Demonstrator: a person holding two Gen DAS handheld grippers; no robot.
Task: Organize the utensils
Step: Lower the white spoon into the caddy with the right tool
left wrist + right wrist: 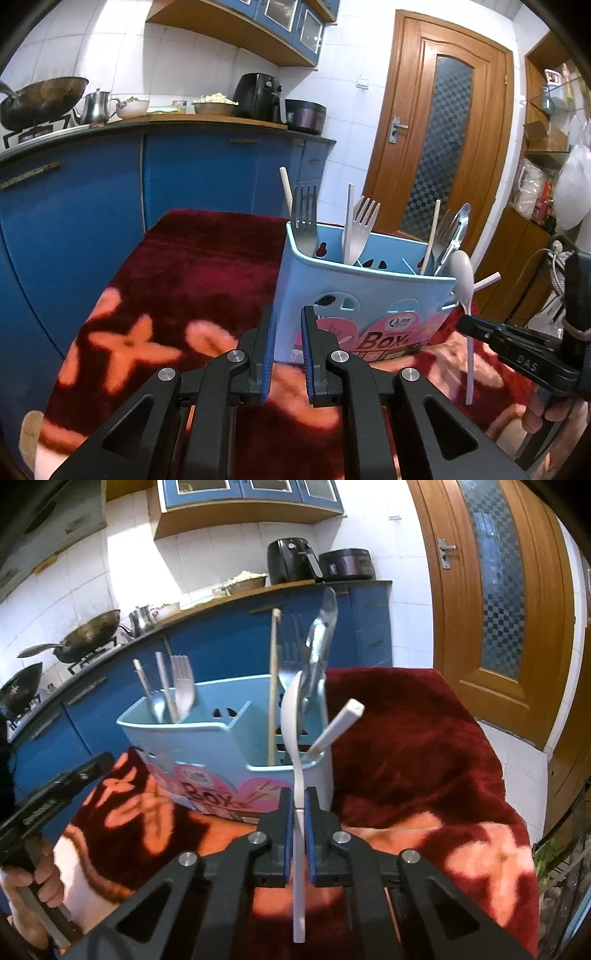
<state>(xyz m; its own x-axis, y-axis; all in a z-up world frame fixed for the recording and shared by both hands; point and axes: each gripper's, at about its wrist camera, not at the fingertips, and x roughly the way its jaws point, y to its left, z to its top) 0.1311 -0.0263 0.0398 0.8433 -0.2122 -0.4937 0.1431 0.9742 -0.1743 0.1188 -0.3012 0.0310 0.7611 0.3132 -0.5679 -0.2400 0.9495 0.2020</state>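
Note:
A light-blue utensil caddy with a pink "BOX" label stands on the red blanket. It holds forks, chopsticks and metal tongs in its compartments. My right gripper is shut on the handle of a white spoon. The spoon stands upright with its bowl on top, just in front of the caddy's right end compartment. In the left wrist view the same spoon rises by the caddy's right corner, held in the right gripper. My left gripper faces the caddy's front, pads a narrow gap apart with nothing between them.
The red flowered blanket covers the table, whose edges drop off left and right. Blue kitchen cabinets with woks, a kettle and an air fryer run behind. A wooden door stands far right. A person's hand grips the left tool.

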